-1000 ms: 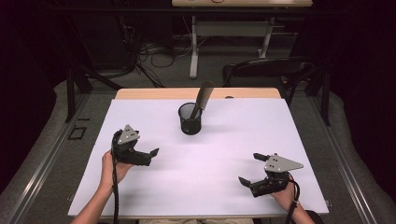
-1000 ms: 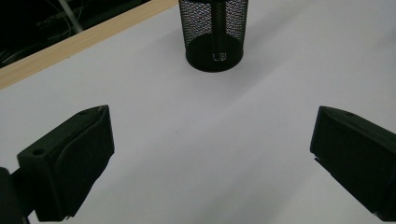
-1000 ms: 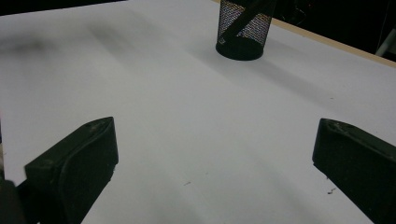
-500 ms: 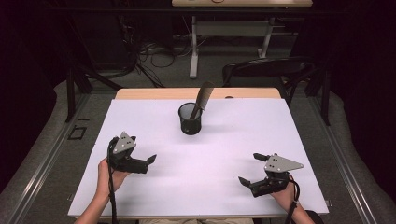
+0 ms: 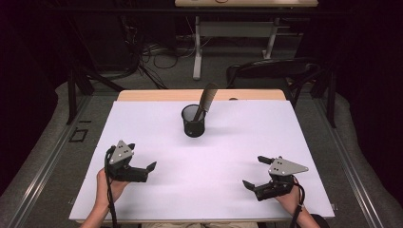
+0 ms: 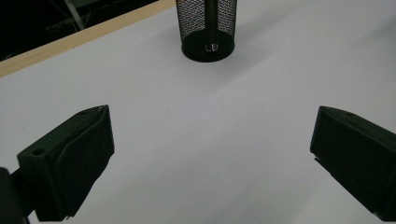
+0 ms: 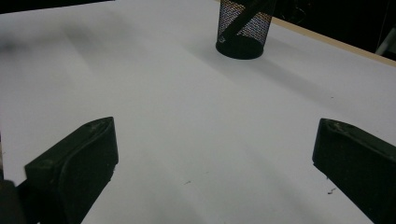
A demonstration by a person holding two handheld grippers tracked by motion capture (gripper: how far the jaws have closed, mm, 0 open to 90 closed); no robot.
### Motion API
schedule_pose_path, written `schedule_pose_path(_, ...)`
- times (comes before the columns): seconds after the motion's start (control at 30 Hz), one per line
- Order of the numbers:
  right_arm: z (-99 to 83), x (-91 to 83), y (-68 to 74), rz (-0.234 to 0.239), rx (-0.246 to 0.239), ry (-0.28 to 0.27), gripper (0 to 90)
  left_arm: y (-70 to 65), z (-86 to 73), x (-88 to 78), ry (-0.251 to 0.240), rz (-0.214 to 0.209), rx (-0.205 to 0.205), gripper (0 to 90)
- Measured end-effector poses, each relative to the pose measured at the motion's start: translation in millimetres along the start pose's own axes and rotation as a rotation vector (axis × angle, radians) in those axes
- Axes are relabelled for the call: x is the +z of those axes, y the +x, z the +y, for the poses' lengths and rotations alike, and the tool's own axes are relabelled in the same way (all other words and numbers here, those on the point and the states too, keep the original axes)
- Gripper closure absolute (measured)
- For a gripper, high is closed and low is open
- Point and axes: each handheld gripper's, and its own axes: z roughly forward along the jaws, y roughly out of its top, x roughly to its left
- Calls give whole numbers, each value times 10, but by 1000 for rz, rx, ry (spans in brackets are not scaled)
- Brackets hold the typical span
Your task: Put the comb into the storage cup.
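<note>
black wire-mesh cup (image 5: 194,120) with a long dark tool (image 5: 206,100) leaning in it is what the work here looks to be about; it stands well ahead of both claws, nearer the far wooden edge of the table, about midway between them.

going from large to small: the white table top (image 5: 228,156) is bare around the claws. the black wire-mesh cup (image 6: 207,25) is upright on its round base in the left gripper view, straight ahead of that claw and a little to its right side. in the right gripper view the cup (image 7: 243,29) is also far ahead, with the long dark tool (image 7: 247,14) slanting inside it. what kind of tool it is, i cannot tell.

how far along: i judge the tool is already placed in the cup and nothing more lies on the table to be picked, so the work seems finished or at rest. no object is between any jaws.

the left gripper (image 5: 142,168) is held low near the front left edge, pointing to the middle of the table, its jaws wide apart and empty. the right gripper (image 5: 254,173) is low near the front right edge, turned inward toward the left one, its jaws also spread wide and empty. both hands rest close over the table.
</note>
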Motion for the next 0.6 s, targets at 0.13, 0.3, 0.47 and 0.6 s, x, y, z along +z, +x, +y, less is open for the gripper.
schedule_pose_path(0.13, 0, 7, 0, 3, -2, -1, 0, -17, -58, -22, -10, -14, -24, 0)
schedule_pose_path(0.3, 0, 5, 5, 3, -3, 2, 0, -34, -146, -48, -8, -9, -34, 0)
schedule_pose_path(0.47, -1, 10, 2, 4, -3, 1, 0, -52, -221, -73, -7, -4, -36, 0)
schedule_pose_path(0.6, -1, 9, 3, 4, -4, 0, 0, -51, -270, -97, -6, 3, -42, 0)
